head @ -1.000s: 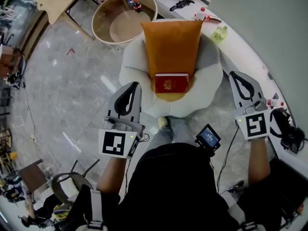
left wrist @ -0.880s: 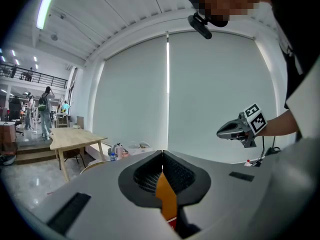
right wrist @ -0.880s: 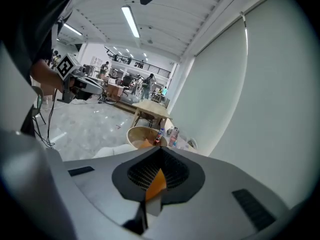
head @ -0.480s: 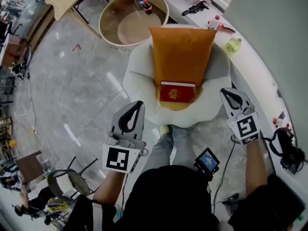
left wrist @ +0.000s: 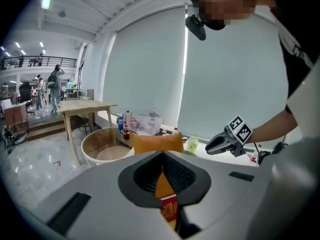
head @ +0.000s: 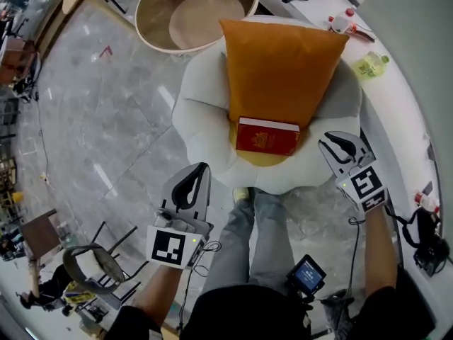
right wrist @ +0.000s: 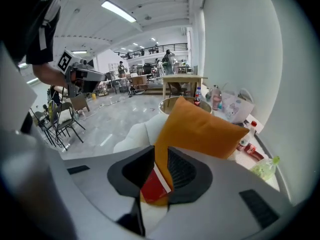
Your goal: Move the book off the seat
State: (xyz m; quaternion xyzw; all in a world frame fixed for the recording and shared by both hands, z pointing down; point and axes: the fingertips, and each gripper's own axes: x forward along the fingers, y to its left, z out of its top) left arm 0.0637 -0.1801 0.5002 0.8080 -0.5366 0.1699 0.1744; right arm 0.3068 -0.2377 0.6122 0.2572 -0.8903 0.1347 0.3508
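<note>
Now right hand-held gripper (head: 327, 146), jaws just opening slightly, empty.

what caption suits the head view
Red book against orange cushion on white seat; left tool shut, right tool has just been opening its empty jaws.

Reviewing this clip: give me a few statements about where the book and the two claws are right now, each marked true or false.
1. The red book lies on the seat of the white chair, against the orange cushion. True.
2. The right claw grips the book. False: it is by the chair's right edge, apart from the book; its jaws have just been opening, with nothing between them.
3. The left claw touches the book. False: it is in front of the chair, over the floor, clear of the book.
4. A round wooden tub stands behind the chair. True.
</note>
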